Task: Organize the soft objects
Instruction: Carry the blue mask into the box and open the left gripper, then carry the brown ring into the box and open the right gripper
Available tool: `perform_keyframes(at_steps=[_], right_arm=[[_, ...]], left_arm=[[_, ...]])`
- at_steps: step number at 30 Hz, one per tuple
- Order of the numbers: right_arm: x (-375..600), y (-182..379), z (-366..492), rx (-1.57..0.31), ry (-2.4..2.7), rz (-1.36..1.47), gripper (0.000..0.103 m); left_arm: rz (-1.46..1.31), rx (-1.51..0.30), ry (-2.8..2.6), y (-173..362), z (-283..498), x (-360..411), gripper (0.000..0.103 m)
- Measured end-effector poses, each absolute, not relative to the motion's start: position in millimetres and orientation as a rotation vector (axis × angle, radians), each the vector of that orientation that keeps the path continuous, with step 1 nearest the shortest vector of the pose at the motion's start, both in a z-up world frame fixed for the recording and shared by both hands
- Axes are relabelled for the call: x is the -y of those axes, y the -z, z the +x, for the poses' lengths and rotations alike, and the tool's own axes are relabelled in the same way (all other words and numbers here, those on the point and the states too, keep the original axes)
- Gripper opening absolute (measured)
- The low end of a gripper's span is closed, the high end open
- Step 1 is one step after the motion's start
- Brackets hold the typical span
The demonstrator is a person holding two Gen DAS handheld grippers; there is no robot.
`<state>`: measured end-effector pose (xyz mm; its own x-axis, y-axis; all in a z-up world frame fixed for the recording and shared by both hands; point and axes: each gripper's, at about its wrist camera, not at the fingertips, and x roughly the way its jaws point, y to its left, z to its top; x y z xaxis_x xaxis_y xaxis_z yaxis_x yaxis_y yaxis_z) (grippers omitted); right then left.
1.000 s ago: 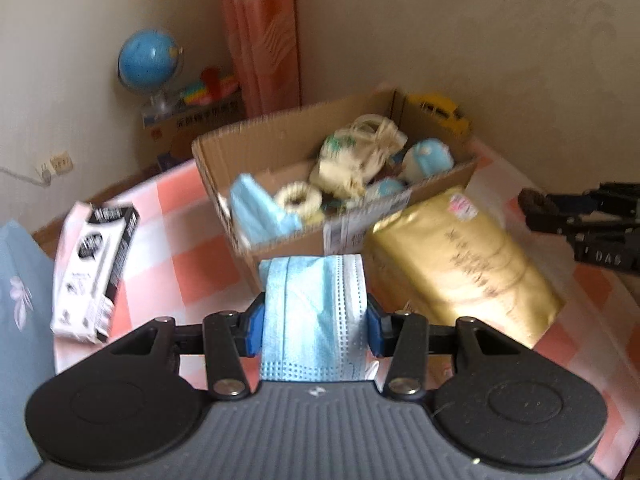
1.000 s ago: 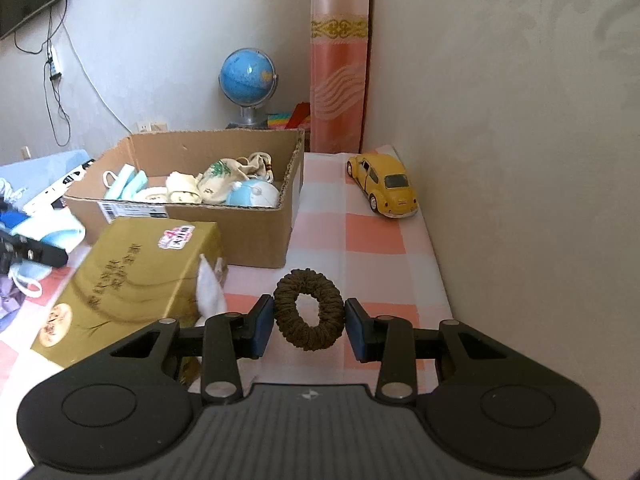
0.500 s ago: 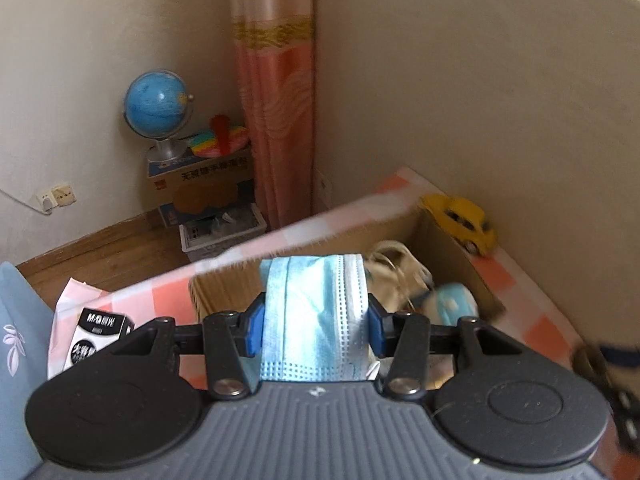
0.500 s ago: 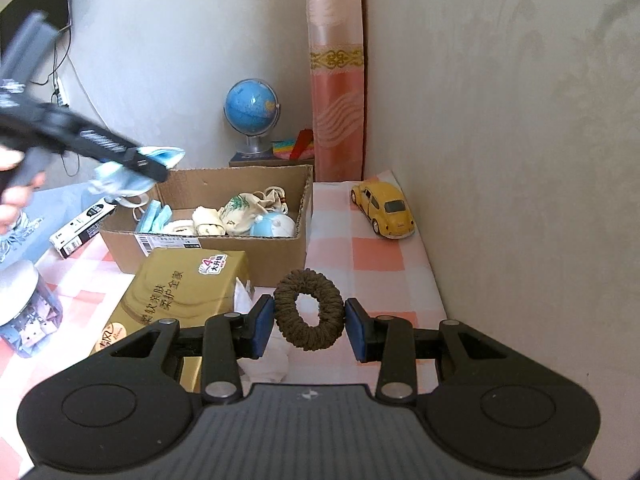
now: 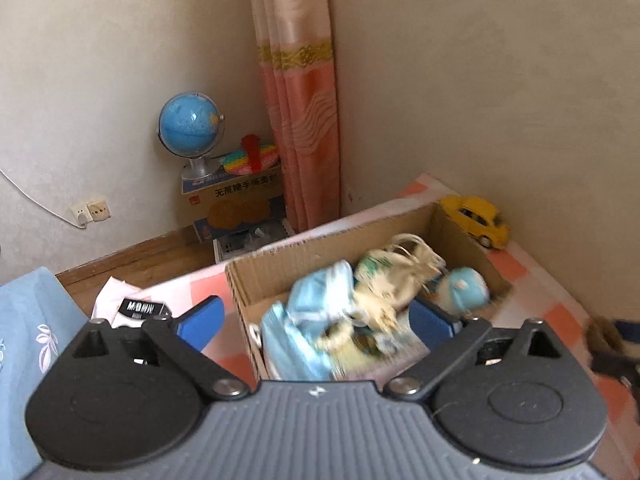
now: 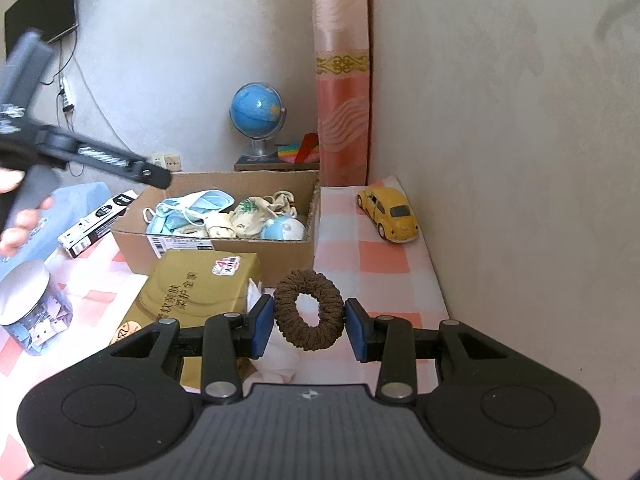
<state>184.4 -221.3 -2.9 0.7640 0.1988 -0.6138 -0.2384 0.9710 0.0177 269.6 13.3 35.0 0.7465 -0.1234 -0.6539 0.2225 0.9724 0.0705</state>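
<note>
My left gripper [image 5: 316, 320] hangs over the open cardboard box [image 5: 280, 264], its jaws opening wide, and nothing presses on its blue pads. A blue face mask [image 5: 320, 300], blurred, lies loose in the box below them, on top of other masks and cloth pouches. My right gripper [image 6: 309, 320] is shut on a brown hair scrunchie [image 6: 309, 310], held upright above the checked tablecloth, in front of the box [image 6: 240, 246]. In the right wrist view the left gripper [image 6: 152, 174] reaches over the box's left corner, held by a hand. Blue masks [image 6: 192, 208] fill the box's left part.
A gold tissue pack [image 6: 200, 288] lies against the box's front. A yellow toy car [image 6: 390, 216] stands by the wall on the right. A clear jar [image 6: 32, 312] and a black-and-white carton [image 6: 100, 216] sit at the left. A globe [image 6: 258, 110] stands behind.
The left gripper's jaws have opened and the blue mask has dropped from them into the box. The left gripper rose over the box. The right gripper keeps the scrunchie.
</note>
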Motion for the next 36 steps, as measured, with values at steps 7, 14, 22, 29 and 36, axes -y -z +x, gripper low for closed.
perform_keyframes(at_steps=[7, 14, 22, 29, 36], right_arm=[[210, -5, 185, -0.650, -0.263, -0.111, 0.043], [197, -20, 194, -0.644, -0.298, -0.153, 0.043], [159, -31, 237, -0.667, -0.418, -0.181, 0.044], [116, -33, 285, -0.691, -0.478, -0.224, 0.044], [86, -24, 309, -0.708, -0.497, -0.265, 0.090]], left_arm=[[0.153, -0.653, 0.204, -38, 197, -7, 0.100], [0.178, -0.613, 0.202, -31, 146, 6, 0.102], [0.133, -0.624, 0.220, -16, 123, 3, 0.102], [0.122, -0.641, 0.193, -6, 116, -7, 0.102], [0.110, -0.647, 0.147, 2, 116, -20, 0.102]])
